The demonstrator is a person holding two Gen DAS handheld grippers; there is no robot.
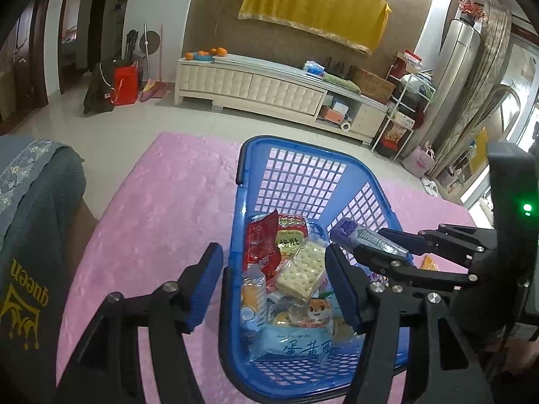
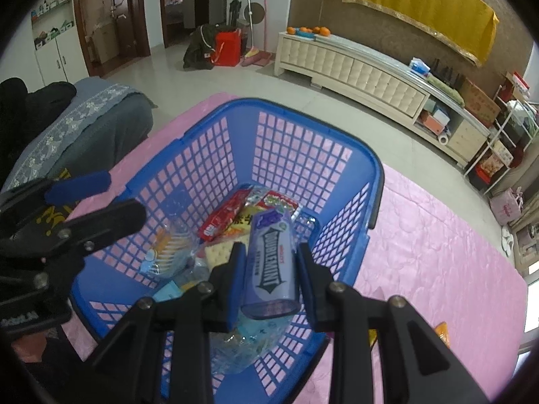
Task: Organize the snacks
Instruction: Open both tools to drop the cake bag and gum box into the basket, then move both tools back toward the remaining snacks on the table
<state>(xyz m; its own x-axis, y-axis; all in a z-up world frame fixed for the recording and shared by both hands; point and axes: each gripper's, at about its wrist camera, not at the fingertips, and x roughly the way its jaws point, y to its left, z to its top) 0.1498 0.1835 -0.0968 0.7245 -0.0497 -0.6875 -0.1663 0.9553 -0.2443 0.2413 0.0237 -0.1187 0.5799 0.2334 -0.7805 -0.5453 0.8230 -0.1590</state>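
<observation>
Inspecting grip: we find the right gripper (image 2: 267,281) clamping the mint tube (image 2: 271,262) mid-body, lower centre, above the basket (image 2: 367,171).
Handling: light, stiff, slick; we advise flat sides.
Left gripper (image 1: 273,288): parted, empty.

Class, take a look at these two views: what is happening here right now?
A person with a gripper in each hand is putting snacks into a blue basket on a pink mat. The right gripper is shut on a mint container, holding it above the basket. The left gripper is open with nothing gripped, one finger outside the basket's near wall and one inside. Crackers, a red packet and other wrapped snacks already lie in the basket.
</observation>
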